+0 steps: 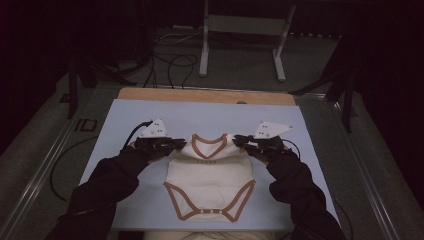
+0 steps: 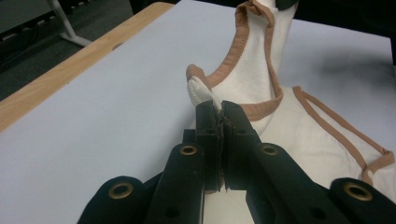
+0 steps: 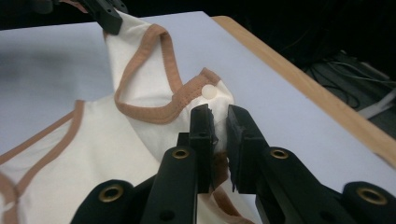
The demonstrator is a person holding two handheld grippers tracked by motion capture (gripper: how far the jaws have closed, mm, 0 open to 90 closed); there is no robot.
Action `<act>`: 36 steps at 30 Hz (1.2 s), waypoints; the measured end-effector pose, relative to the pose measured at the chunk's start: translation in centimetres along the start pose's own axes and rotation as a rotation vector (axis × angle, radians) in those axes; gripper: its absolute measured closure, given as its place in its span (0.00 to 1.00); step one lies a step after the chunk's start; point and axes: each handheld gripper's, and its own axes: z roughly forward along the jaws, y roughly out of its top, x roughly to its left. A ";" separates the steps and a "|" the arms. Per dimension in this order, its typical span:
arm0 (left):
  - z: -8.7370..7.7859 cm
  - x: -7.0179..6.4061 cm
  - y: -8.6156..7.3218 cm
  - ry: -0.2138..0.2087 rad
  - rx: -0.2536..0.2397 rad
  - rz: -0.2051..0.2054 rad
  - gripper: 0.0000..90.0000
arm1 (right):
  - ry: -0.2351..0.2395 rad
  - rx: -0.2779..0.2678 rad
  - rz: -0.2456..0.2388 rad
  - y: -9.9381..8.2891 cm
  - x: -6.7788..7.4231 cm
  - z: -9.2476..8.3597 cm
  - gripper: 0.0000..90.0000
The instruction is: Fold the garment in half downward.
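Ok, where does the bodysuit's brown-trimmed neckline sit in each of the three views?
High view: the neckline is at centre, between the two grippers.
Left gripper view: it runs from top centre down to the jaws.
Right gripper view: it loops across upper centre, above the jaws.
Shared landmark: the pale blue mat under the bodysuit.

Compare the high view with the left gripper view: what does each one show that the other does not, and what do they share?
High view alone: both sleeves, the bodysuit's snap crotch and leg openings lying flat, and the white stand beyond the table. Left gripper view alone: the left tongs pressed shut on a shoulder tab, with the neckline lifted off the table. Shared: the cream bodysuit with brown trim, the pale blue mat and its wooden edge.
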 end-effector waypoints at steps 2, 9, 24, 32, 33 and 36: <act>-0.1 -0.3 -0.2 -0.008 -0.010 -0.004 0.98 | 0.008 0.003 -0.004 -0.3 0.4 -0.2 0.90; 0.0 -1.9 -1.1 -0.033 -0.008 0.005 0.98 | 0.033 0.006 -0.004 -1.3 2.0 -0.8 0.90; 0.0 -5.0 -4.6 -0.100 0.008 -0.005 0.97 | 0.114 0.048 0.021 -5.0 5.6 -1.2 0.90; 0.6 -6.5 -6.2 -0.140 0.036 -0.009 0.97 | 0.144 0.056 0.045 -6.4 6.8 -1.3 0.90; 0.6 -6.7 -6.3 -0.147 0.040 -0.010 0.97 | 0.149 0.062 0.050 -6.6 7.0 -1.2 0.90; 0.9 -7.1 -6.8 -0.162 0.046 -0.009 0.97 | 0.169 0.072 0.056 -7.2 7.4 -1.1 0.90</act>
